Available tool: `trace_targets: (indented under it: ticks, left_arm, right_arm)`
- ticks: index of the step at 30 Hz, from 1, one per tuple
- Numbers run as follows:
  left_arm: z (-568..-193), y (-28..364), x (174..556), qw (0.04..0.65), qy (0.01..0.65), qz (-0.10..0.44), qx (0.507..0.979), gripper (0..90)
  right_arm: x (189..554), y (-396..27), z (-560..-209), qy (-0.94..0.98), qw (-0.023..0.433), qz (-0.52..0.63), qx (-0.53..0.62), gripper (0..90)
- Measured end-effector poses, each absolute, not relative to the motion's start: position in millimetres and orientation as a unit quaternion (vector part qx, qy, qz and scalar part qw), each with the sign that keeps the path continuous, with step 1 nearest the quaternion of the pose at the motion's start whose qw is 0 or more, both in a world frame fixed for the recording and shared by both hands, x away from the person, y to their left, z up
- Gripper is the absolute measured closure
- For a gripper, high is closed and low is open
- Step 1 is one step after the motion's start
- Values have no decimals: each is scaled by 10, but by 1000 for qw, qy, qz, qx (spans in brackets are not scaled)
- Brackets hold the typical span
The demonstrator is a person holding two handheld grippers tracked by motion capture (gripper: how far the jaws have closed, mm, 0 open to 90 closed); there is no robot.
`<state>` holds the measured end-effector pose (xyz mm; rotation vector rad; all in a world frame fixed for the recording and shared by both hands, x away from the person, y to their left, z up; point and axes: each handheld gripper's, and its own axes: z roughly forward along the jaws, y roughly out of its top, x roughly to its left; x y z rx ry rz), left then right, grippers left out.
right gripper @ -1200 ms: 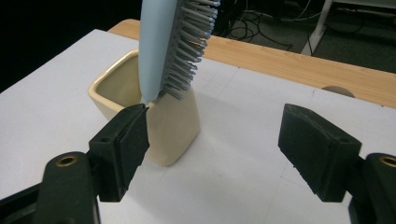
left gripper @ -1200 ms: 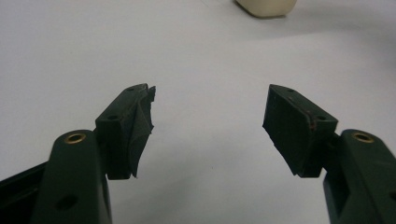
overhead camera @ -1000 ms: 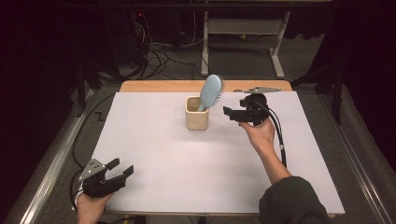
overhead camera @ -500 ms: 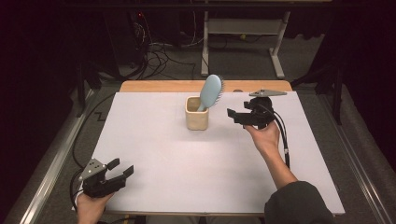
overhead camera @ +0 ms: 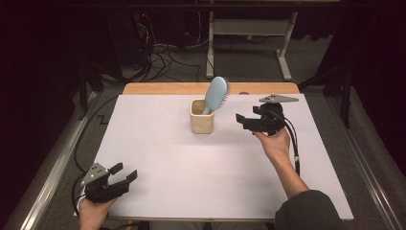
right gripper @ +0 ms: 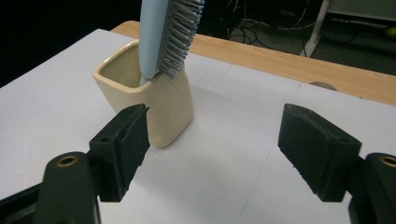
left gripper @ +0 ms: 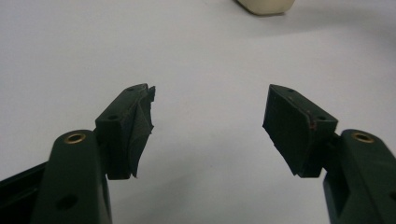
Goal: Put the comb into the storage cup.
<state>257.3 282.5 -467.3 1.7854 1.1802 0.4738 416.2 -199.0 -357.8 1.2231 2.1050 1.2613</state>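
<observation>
Hairbrush (overhead camera: 216,94) time looks nearly over. One light blue brush stands handle-down in one cream cup (overhead camera: 201,122), and its bristly head leans out over the rim, toward the right gripper (overhead camera: 243,120). The cup sits on the white tabletop (overhead camera: 191,167), near the far edge and about in the middle.

The right gripper hangs just to the right of the cup, apart from it. Its jaws stand wide and have nothing between them. In the right gripper view the cup (right gripper: 154,100) and the brush (right gripper: 168,35) are close, a bit off to one side of the gap.

The left gripper (overhead camera: 124,176) rests at the near left corner, well apart from the cup. Its jaws are wide too, with just bare white tabletop between them (only the bottom of the cup (left gripper: 266,5) peeks in at the top of the left gripper view).

My guess is that the step in hand is the brush going into the cup, and that part looks done, since the brush stands by itself. The next move might be to pull the right hand away without bumping the leaning brush. If the brush has to come out again, the gripper must go up and over to the head and close on it gently, so the cup does not tip.

Count: one brush, one cup, two grippers.
</observation>
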Motion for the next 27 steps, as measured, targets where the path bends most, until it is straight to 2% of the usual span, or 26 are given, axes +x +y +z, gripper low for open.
trace_targets:
  ticks: [27]
  left_arm:
    - [-4670,2829,2569,458,479,191,724,331]
  right_arm:
    - [3953,-2142,-3610,746,200,467,430,255]
